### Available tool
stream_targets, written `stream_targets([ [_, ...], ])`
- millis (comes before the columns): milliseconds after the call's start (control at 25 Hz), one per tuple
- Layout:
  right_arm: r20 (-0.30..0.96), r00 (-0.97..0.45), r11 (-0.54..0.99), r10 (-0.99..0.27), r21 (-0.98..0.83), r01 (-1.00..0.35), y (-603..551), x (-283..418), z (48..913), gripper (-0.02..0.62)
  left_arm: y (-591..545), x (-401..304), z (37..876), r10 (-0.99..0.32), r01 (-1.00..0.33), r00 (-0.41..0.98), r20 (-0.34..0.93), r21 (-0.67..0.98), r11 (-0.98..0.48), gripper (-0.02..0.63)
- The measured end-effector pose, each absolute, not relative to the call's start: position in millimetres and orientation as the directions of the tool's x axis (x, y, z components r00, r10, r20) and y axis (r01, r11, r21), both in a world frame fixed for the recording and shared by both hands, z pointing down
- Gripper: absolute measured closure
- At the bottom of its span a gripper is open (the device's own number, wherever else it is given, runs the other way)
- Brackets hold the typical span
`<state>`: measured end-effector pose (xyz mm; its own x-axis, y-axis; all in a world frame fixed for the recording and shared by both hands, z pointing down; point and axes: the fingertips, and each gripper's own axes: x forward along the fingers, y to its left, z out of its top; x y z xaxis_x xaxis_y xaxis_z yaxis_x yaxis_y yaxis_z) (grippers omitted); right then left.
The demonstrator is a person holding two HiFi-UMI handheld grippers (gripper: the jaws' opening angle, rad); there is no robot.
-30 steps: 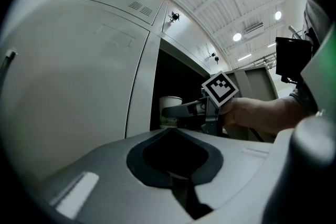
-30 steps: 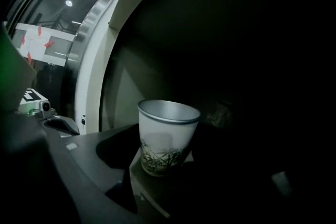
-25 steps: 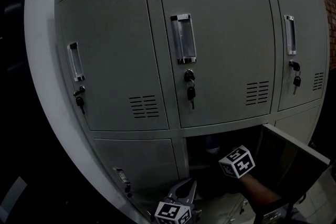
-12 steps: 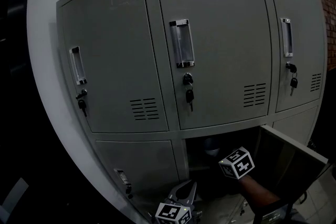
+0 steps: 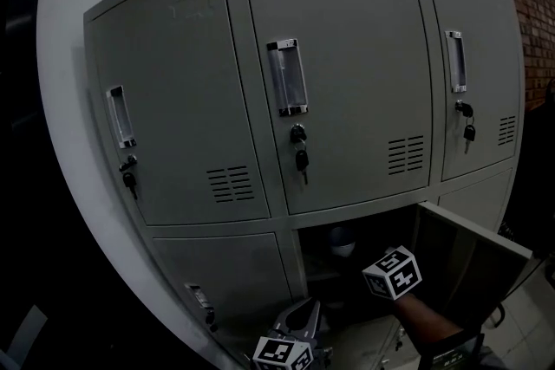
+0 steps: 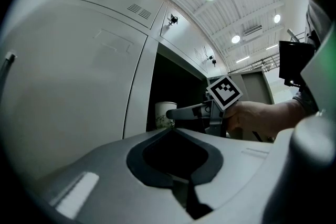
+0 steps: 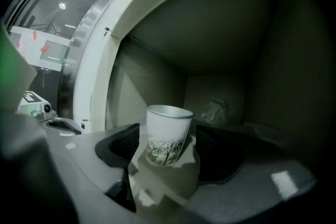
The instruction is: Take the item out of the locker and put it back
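Two spread jaws of the right gripper (image 7: 166,140) flank the cup (image 7: 168,132); left gripper (image 6: 170,131) closed.

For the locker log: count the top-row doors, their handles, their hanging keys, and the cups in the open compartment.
Top-row doors: 3
Handles: 3
Hanging keys: 3
Cup: 1
Total: 10

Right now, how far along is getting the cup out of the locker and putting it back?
Done: the lower locker door is open. In hand: the right gripper is inside the compartment, jaws apart on either side of the cup, not clamped. The left gripper hangs shut and empty outside. Left: gripping, lifting out and returning, unless it is already back.
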<state>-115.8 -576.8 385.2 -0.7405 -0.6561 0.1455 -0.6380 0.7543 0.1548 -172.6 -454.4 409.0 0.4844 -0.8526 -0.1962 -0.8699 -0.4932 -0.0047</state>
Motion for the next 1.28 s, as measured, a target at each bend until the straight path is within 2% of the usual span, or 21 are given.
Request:
stream_targets([
  [280,0.151,-0.718,0.733,-0.680,0.144,-0.665,-535.5,-101.1,390.8,0.303,-447.7,-173.6,414.8,-0.829,-0.839,0.528,-0.182,0.038,-0.543,0.606],
  [440,0.147,-0.705,0.721,-0.693,0.130,-0.681,-513.2,-86.8,397.6,0.378,-437.0,-165.7,417.2,-0.815,-0.822,0.553,-0.176,0.046,-0.568,0.606],
  [560,0.148,-0.713,0.728,-0.686,0.117,-0.676,-493.0,-79.2,401.6,0.408,-420.2,-157.8,416.2,-0.822,-0.827,0.549,-0.151,0.048,-0.560,0.606],
  [1000,0.134,-0.795,0.807,-0.591,0.095,-0.583,-380.9,-26.2,410.6,0.582,-332.6,-99.4,411.1,-0.875,-0.881,0.457,-0.158,0.054,-0.470,0.606],
  [1280,0.146,-0.830,0.843,-0.537,0.052,-0.536,-304.5,13.2,431.2,0.591,-261.5,-62.1,426.4,-0.909,-0.911,0.398,-0.127,0.060,-0.408,0.606],
])
